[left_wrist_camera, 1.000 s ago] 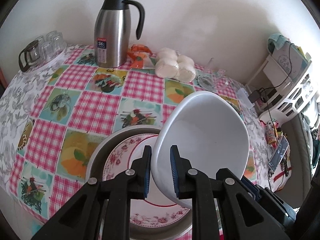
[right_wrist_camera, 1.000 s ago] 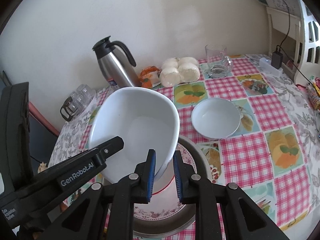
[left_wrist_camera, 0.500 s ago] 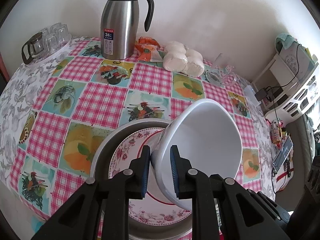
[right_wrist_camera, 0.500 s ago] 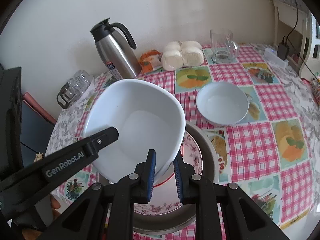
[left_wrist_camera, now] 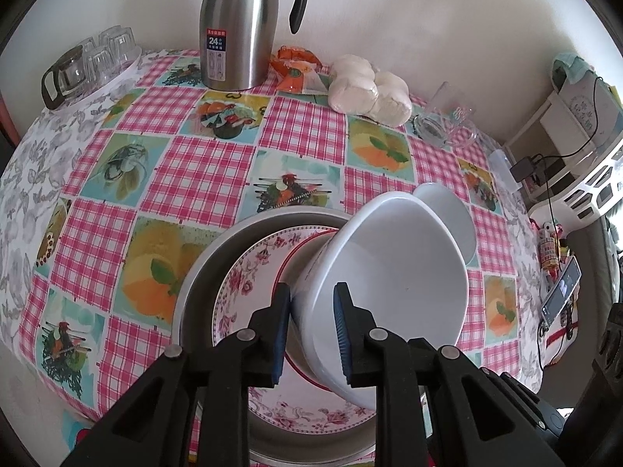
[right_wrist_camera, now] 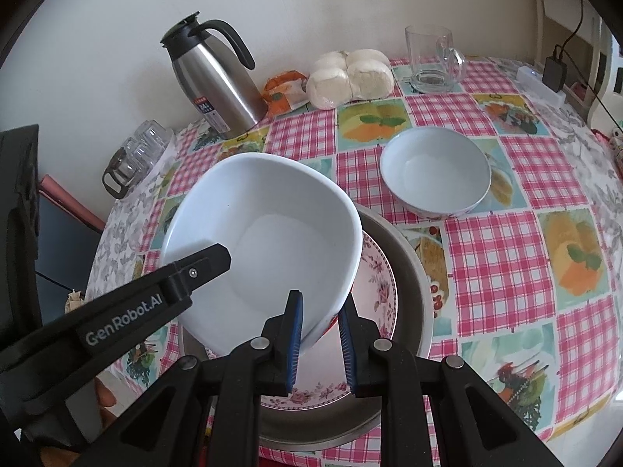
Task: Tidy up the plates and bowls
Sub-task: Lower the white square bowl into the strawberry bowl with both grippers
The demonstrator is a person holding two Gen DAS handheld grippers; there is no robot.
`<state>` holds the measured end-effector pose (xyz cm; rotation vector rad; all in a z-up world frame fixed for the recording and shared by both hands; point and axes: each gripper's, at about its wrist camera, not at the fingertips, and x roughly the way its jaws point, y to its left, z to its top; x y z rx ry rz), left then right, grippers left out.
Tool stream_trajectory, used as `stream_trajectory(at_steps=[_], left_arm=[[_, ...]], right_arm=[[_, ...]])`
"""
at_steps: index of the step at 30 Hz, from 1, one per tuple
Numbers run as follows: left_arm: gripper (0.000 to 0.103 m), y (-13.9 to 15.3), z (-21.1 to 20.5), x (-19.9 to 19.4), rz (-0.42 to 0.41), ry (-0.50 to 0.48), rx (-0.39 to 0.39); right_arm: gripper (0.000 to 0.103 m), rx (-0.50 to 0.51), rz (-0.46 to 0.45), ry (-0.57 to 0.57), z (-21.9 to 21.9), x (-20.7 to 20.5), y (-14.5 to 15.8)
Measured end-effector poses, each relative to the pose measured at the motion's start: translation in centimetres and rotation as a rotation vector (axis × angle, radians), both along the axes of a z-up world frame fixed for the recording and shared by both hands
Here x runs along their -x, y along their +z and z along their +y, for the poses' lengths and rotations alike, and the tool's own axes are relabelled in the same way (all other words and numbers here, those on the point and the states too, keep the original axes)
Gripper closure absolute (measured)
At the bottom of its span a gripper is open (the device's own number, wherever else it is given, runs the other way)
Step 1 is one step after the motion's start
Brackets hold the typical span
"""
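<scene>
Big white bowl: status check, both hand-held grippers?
Left hand-held gripper and right hand-held gripper both clamped on big white bowl rim. Bowl tilted over floral plate in metal pan. Small bowl stands clear.

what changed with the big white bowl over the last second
The big white bowl, pinched by its rim between the left hand-held gripper and the right hand-held gripper, has come down closer over the floral plate in the metal pan. Both grips held; nothing was released. The small white bowl, steel thermos and glass mug stayed put.
</scene>
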<state>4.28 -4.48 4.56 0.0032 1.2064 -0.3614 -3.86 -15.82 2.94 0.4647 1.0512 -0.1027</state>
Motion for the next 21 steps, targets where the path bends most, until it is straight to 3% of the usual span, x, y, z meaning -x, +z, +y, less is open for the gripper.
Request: stream_trajectory(at_steps=[15,21], left_arm=[[0.072,-0.32,0.14,-0.17,0.02,0.012,0.0],[0.072,-0.34,0.42,-0.34,0.03,0.024,0.011]], right_arm=[[0.079,-0.016,0.018,0.004,0.05,-0.17,-0.7],[0.079,-0.004,-0.018,0.008,0.2,0.04,0.2]])
